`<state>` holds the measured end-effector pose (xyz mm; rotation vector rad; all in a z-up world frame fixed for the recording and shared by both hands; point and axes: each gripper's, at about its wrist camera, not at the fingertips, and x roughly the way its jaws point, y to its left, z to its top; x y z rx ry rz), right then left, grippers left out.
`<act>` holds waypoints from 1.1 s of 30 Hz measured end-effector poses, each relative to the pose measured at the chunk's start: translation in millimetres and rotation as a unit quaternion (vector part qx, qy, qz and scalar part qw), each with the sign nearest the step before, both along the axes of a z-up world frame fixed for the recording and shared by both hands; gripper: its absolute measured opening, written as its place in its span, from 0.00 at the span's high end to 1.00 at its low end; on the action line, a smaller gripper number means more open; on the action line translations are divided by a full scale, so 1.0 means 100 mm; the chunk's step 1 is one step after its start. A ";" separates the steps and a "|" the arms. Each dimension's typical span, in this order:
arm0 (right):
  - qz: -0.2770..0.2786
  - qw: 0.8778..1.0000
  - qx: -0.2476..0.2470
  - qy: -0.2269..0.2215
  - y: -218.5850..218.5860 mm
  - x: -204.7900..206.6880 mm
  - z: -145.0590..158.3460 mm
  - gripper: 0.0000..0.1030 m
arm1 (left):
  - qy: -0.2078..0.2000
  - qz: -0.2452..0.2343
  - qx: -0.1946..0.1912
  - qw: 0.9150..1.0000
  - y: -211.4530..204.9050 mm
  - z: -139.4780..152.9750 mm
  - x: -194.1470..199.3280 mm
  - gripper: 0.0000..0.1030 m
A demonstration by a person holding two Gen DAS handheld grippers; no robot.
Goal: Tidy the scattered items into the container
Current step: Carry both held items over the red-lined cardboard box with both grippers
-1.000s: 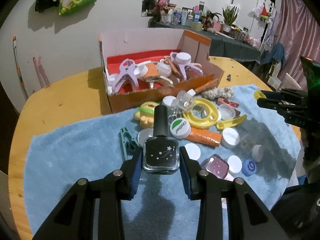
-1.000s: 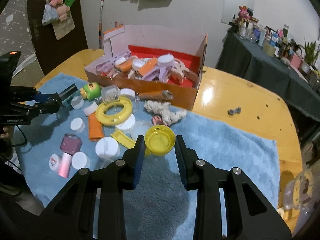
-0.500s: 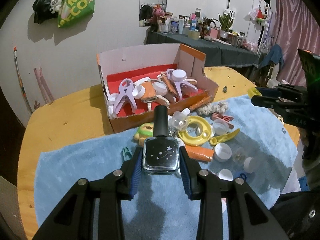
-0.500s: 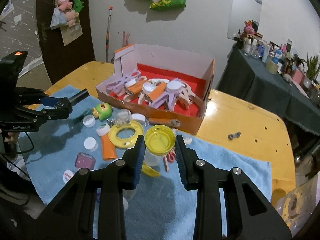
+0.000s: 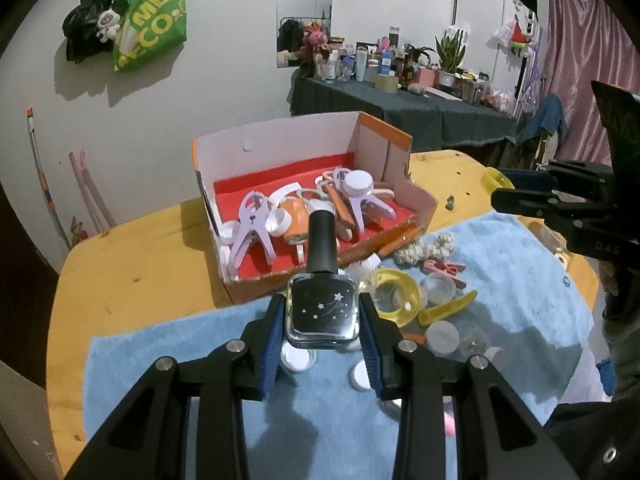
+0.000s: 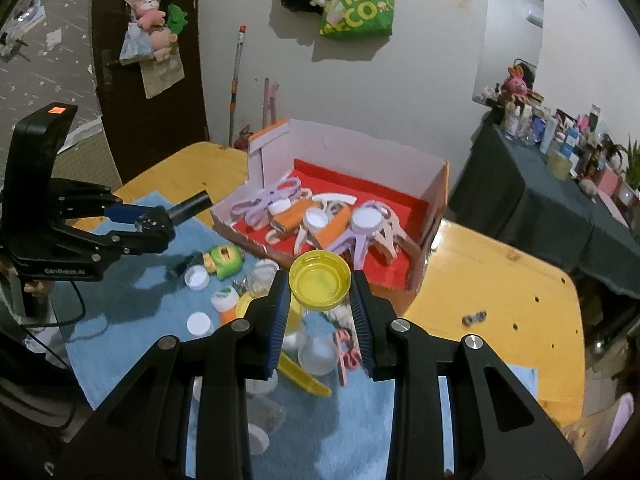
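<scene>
My left gripper (image 5: pixel 322 320) is shut on a black nail polish bottle (image 5: pixel 322 309) with white stars, held in the air above the blue towel (image 5: pixel 168 360). My right gripper (image 6: pixel 320 300) is shut on a yellow cap (image 6: pixel 319 280), also lifted. The cardboard box (image 5: pixel 280 144) with a red floor stands just beyond both, holding lilac clips (image 5: pixel 250 230), orange pieces and white lids. In the right wrist view the box (image 6: pixel 360 152) lies ahead, and the left gripper (image 6: pixel 188 210) with the bottle is at the left. The right gripper (image 5: pixel 500 190) shows at the right edge of the left wrist view.
Loose items lie on the towel: a yellow ring (image 5: pixel 398 296), white lids (image 5: pixel 442 336), a beige scrunchie (image 5: pixel 424 250), a pink clip (image 5: pixel 444 268), a green toy (image 6: pixel 224 260). A yellow wooden table (image 5: pixel 132 264) carries everything. A cluttered dark side table (image 5: pixel 400 100) stands behind.
Both grippers have risen with their loads; the box and the scattered items have slid lower and nearer in both views. The grips are unchanged.
</scene>
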<state>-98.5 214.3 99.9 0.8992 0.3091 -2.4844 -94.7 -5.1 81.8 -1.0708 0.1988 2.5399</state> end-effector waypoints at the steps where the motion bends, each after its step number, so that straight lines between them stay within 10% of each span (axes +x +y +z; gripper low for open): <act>1: 0.004 1.000 -0.001 0.002 -0.02 -0.02 0.03 0.72 | 0.001 -0.001 0.000 1.000 0.01 0.02 -0.02 0.63; 33: 0.009 0.999 -0.019 -0.044 -0.44 -1.15 -0.10 0.72 | -0.006 0.020 -0.012 1.000 0.26 0.03 -1.01 0.63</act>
